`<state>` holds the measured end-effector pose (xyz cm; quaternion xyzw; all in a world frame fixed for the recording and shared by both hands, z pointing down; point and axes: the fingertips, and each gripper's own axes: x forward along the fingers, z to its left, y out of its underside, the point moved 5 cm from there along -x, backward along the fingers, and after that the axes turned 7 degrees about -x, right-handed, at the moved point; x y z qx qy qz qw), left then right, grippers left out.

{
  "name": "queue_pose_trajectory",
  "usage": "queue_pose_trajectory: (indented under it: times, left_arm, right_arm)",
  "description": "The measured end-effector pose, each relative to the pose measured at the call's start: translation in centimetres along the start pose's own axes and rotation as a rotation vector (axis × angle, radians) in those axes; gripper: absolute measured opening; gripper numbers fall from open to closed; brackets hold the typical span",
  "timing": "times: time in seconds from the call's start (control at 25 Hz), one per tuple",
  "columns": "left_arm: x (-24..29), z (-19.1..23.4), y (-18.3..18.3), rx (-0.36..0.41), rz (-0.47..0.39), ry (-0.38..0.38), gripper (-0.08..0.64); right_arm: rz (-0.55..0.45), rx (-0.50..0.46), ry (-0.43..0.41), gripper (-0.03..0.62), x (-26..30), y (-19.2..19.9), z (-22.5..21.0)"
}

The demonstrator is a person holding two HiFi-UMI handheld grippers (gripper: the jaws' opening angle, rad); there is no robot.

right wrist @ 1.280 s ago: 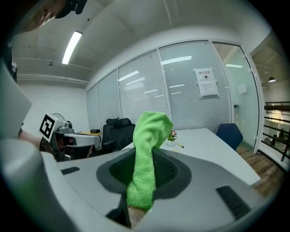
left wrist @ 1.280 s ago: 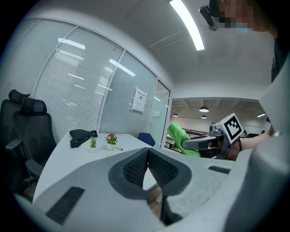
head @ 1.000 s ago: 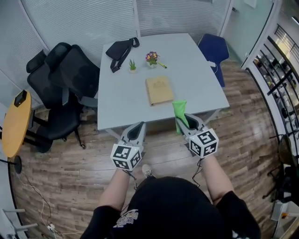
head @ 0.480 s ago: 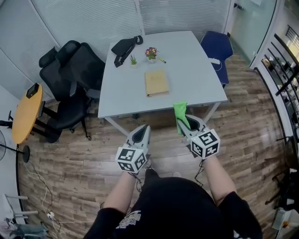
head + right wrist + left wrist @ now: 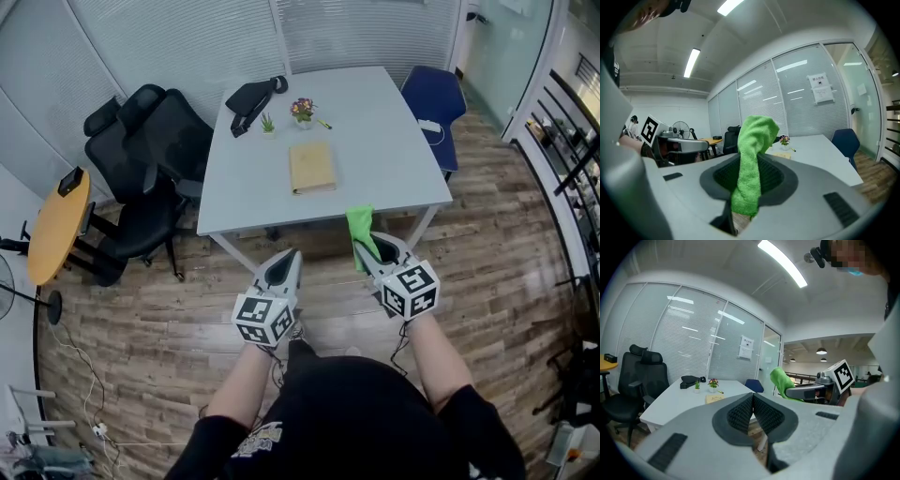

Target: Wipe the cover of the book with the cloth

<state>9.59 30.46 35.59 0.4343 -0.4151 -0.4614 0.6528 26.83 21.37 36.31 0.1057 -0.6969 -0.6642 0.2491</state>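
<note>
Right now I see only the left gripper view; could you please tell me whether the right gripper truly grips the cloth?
Observer: Yes; the right gripper view shows the green cloth pinched between the pads of the right gripper.
Operator: Thanks. Are the grippers over the table yet?
Observer: No; the head view shows the left gripper and the right one held short of the table, wooden floor under them.
Operator: And the book?
Observer: The book lies closed, flat, mid-table, with nothing on it.

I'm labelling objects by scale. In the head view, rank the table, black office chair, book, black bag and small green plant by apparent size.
1. the table
2. the black office chair
3. the book and the black bag: they look about alike, so no ranking between them
4. the small green plant, smallest
</note>
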Motion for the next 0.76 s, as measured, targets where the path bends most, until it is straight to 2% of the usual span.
queue_pose_trajectory:
  times: [0.76]
  left_arm:
    - [0.05, 0.25, -1.08, 0.016, -0.003, -0.011, 0.005]
  right_arm:
    - [-0.020, 0.005, -0.015, 0.097, 0.79, -0.77, 0.00]
